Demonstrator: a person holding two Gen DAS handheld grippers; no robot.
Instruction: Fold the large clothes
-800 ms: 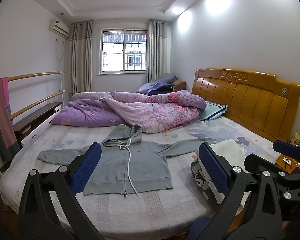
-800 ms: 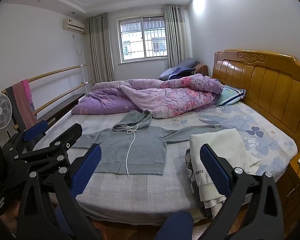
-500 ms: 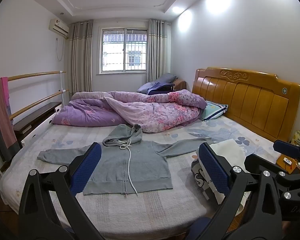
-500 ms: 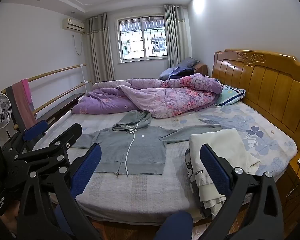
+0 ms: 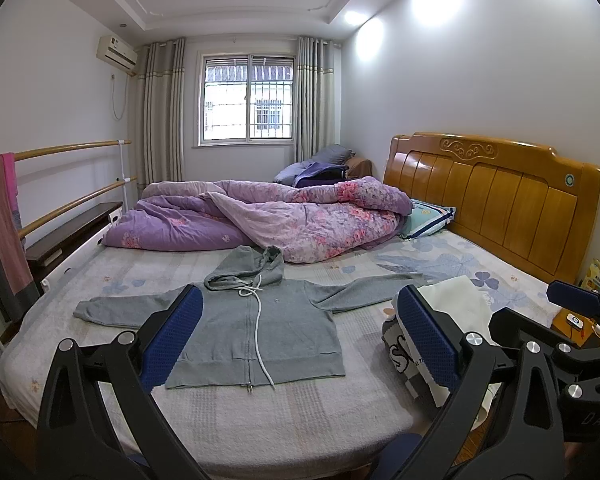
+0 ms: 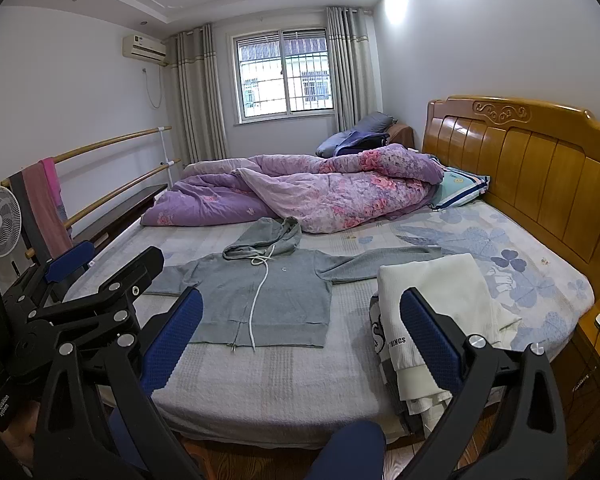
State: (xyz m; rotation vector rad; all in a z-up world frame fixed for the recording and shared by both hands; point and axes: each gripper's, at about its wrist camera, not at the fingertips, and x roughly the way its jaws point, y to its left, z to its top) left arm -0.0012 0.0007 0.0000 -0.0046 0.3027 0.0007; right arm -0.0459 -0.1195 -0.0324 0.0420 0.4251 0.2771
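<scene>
Bedroom layout: a bed (image 5: 260, 420) with a wooden headboard (image 5: 496, 200) at 3 o'clock, a window (image 5: 246, 100) at 12 o'clock, and a rumpled purple floral quilt (image 5: 300, 216) along the far side. A grey zip hoodie (image 5: 256, 320) lies flat on the bed at centre, front up, sleeves spread toward 9 and 3 o'clock, hood toward 12 o'clock. A stack of folded clothes (image 6: 432, 304) sits at 4 o'clock, near the bed edge. The left gripper (image 5: 300, 340) and right gripper (image 6: 300, 336) hover short of the bed, jaws spread wide, holding nothing, clear of the hoodie.
</scene>
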